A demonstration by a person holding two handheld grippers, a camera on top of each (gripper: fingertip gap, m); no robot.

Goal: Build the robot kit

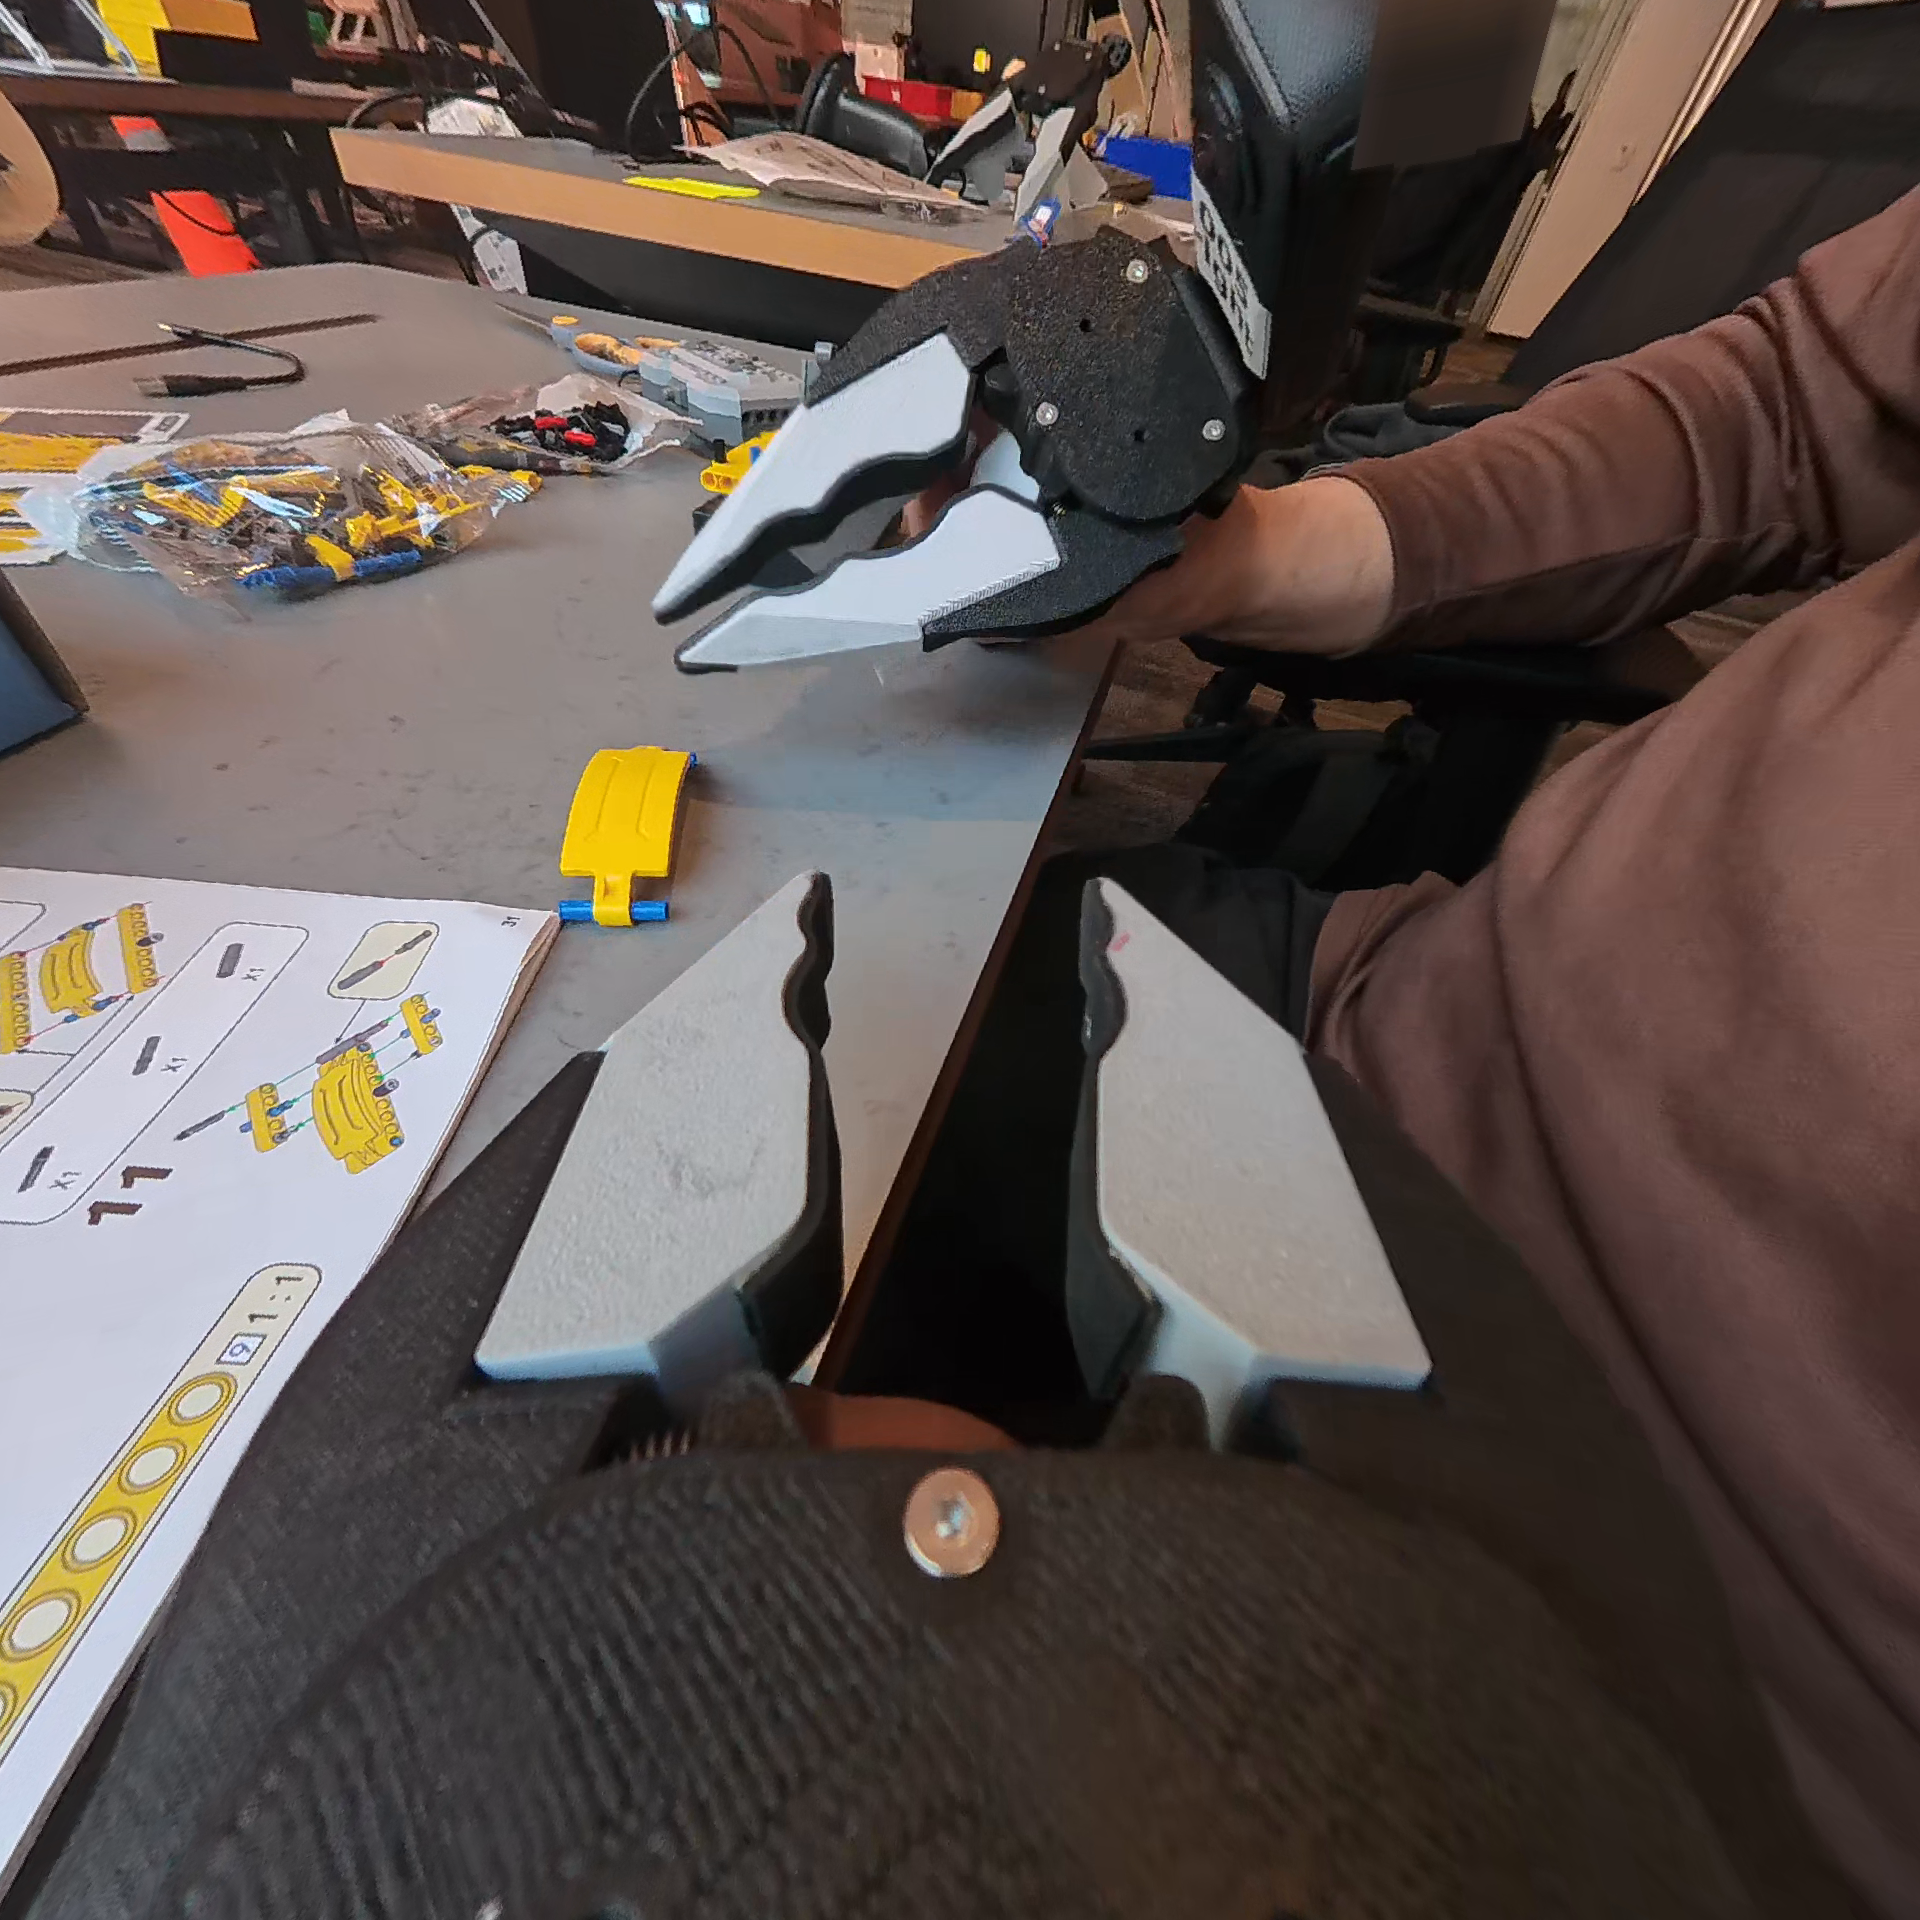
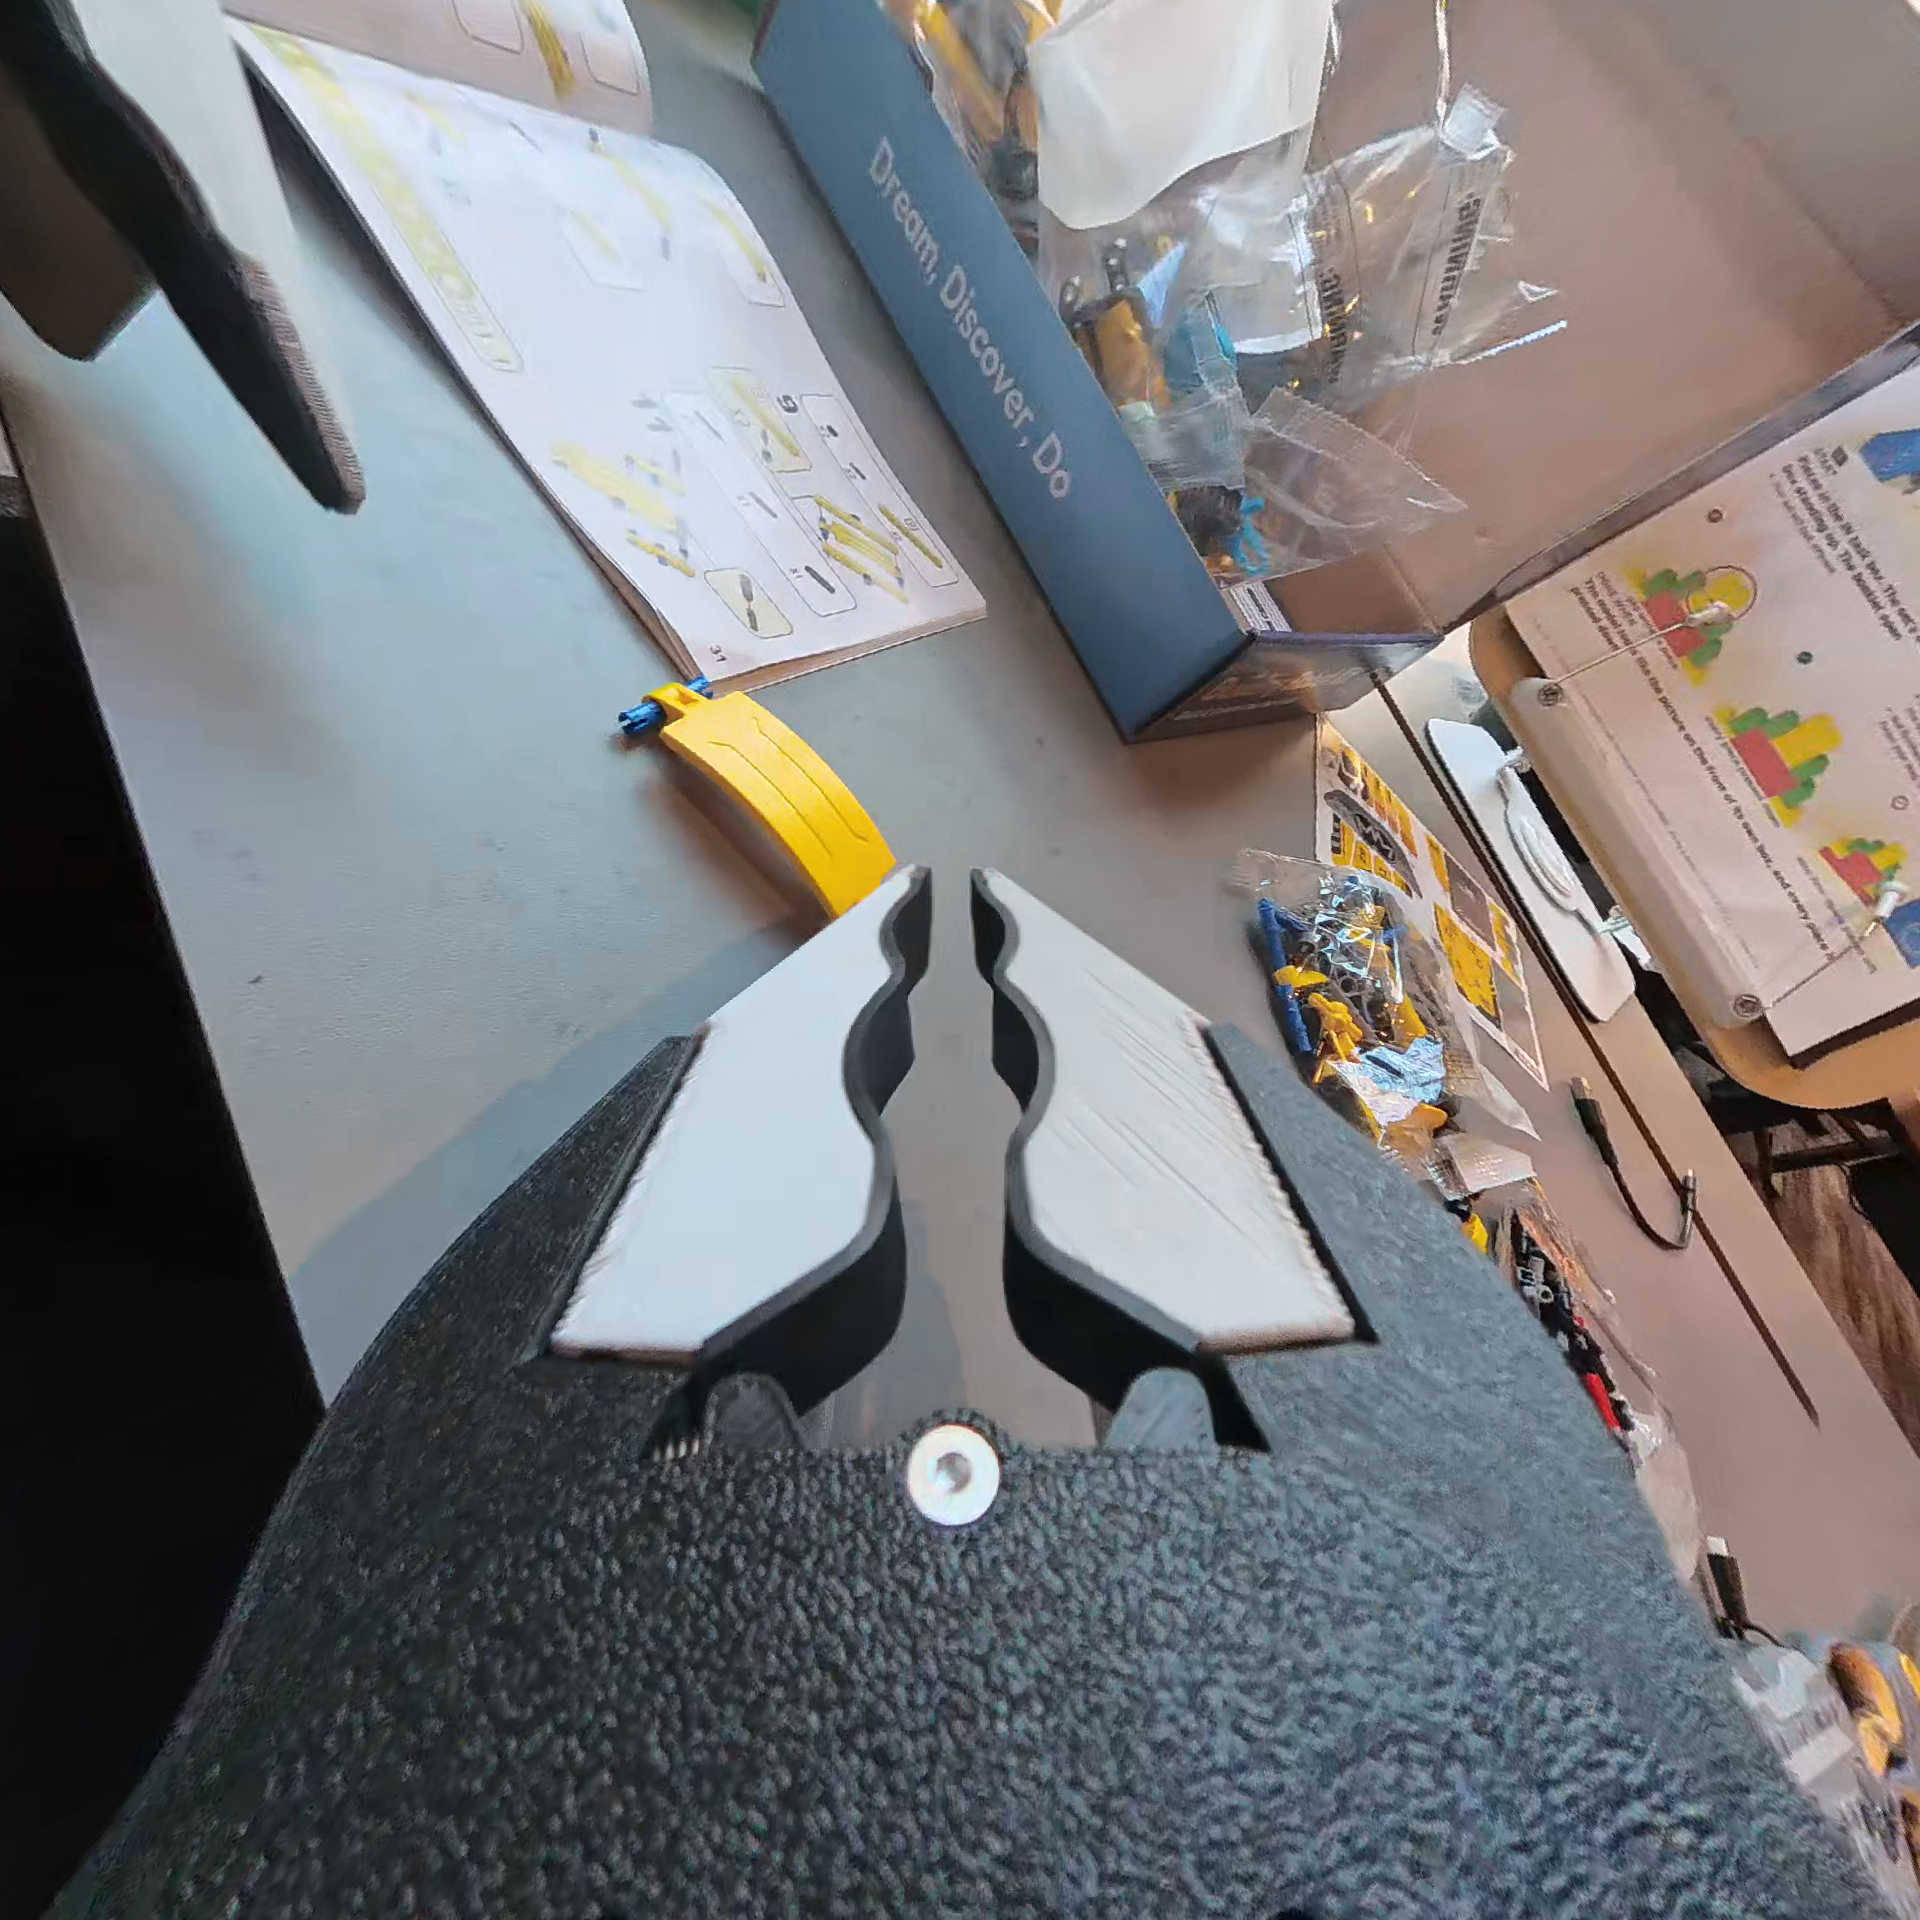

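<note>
Over the near edge of the grey worktop my left gripper hangs with its fingers spread wide and nothing between them; one finger sits above the worktop and the other past its edge, over the dark gap in front of my brown sleeve. Just beside the left finger, on the worktop, lies the open instruction booklet, its corner close to a curved yellow panel with a blue pin through its narrow end.

My right gripper is lifted clear of the worktop near that same edge, held in my hand. Its fingers are nearly together with only a narrow slit between the tips, and they grasp nothing. From its own camera the right gripper points down at the worktop, and the yellow panel lies just beside its left fingertip, partly hidden behind it; I cannot tell whether they touch.

Farther in from the edge sit a clear bag of yellow and blue parts and a smaller bag of black and red parts. A dark blue box stands beyond the booklet, with more clear bags behind it. A black cable lies toward the far side.
</note>
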